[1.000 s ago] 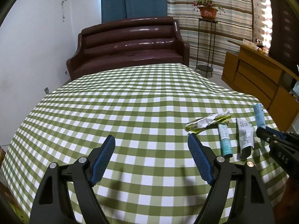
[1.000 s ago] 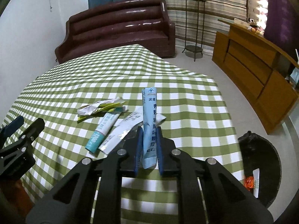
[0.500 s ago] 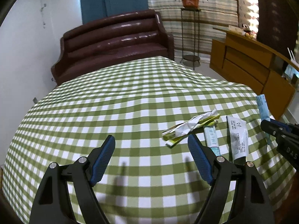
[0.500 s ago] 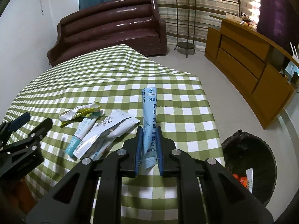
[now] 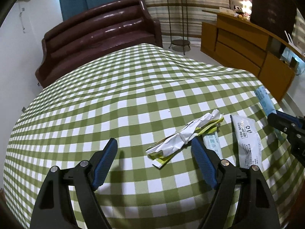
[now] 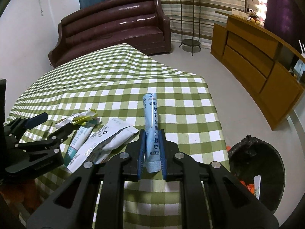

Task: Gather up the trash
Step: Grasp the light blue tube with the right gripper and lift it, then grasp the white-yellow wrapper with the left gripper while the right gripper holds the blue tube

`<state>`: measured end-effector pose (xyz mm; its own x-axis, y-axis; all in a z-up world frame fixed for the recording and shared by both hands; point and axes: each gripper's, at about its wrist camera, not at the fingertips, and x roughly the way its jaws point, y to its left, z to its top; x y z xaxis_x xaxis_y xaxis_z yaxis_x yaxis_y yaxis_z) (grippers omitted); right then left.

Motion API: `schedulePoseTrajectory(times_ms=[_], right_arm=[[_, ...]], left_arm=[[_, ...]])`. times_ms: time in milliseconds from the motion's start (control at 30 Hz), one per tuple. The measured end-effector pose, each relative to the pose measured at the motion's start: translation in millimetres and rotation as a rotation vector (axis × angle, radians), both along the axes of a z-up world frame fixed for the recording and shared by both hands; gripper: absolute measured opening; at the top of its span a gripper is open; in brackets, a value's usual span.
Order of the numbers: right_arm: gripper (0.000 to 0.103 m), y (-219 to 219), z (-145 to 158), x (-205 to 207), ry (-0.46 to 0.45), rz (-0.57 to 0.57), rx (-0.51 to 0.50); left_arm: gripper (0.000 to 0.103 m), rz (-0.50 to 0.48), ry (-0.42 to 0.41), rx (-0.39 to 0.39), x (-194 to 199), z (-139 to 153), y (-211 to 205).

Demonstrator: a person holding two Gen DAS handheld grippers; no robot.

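Observation:
On the green checked tablecloth [image 5: 118, 103] lie a crumpled white and yellow wrapper [image 5: 183, 135], a teal sachet [image 5: 211, 143] and a white sachet [image 5: 247, 139]. My left gripper [image 5: 154, 147] hangs open above the cloth, with the crumpled wrapper just inside its right finger. My right gripper [image 6: 151, 139] is shut on a light blue sachet [image 6: 151, 122], which sticks up between the pads over the table's right part. In the right wrist view the crumpled wrapper [image 6: 80, 118], the teal sachet [image 6: 78, 141] and the white sachet [image 6: 106, 139] lie left of it.
A black-lined bin [image 6: 255, 169] with some trash inside stands on the floor right of the table. Beyond the table are a brown sofa [image 5: 99, 42], a metal plant stand [image 6: 190, 19] and a wooden sideboard [image 6: 257, 66]. The left gripper [image 6: 34, 133] shows at the right wrist view's left edge.
My left gripper has moved right across the cloth, so the crumpled wrapper now sits between its fingers. My right gripper has carried the blue sachet a little toward the table's right edge and the bin.

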<state>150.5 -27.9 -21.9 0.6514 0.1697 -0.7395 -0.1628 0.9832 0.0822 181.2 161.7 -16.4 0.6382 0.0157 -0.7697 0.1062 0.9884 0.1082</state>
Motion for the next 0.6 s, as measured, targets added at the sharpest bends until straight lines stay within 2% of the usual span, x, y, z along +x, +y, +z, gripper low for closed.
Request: schedulePoseTrajectory(times_ms=[100,167,300,367,433,600], right_arm=[[0.014,-1.2,0.0,1.5,0.002,0.001,0.005],[0.014,-0.6,0.4,1.6,0.002,0.002,0.008],[0.014,-0.9,0.3,1.3,0.003,0.003,0.008],[0.014,-1.6,-0.4,1.1,0.006,0.003,0.008],[0.014,-1.4,-1.5,0.4,0.009,0.003,0.008],[0.014,-1.2,-3.7,-2.7,0.013,0.002,0.007]], left_arm=[[0.077,-0.018,0.016,-0.009,5.6,-3.2,-2.7],[0.073,-0.036,0.035,-0.022,11.1,-5.7,-4.1],[0.052,-0.071,0.046,-0.073,14.7,-6.7,-3.3],[0.042,-0.084,0.04,-0.069,13.9,-6.1,-5.6],[0.027,-0.093,0.034,-0.061,12.4,-5.7,-7.9],[0.021,-0.09,0.03,-0.059,-0.7,-6.4,-4.2]])
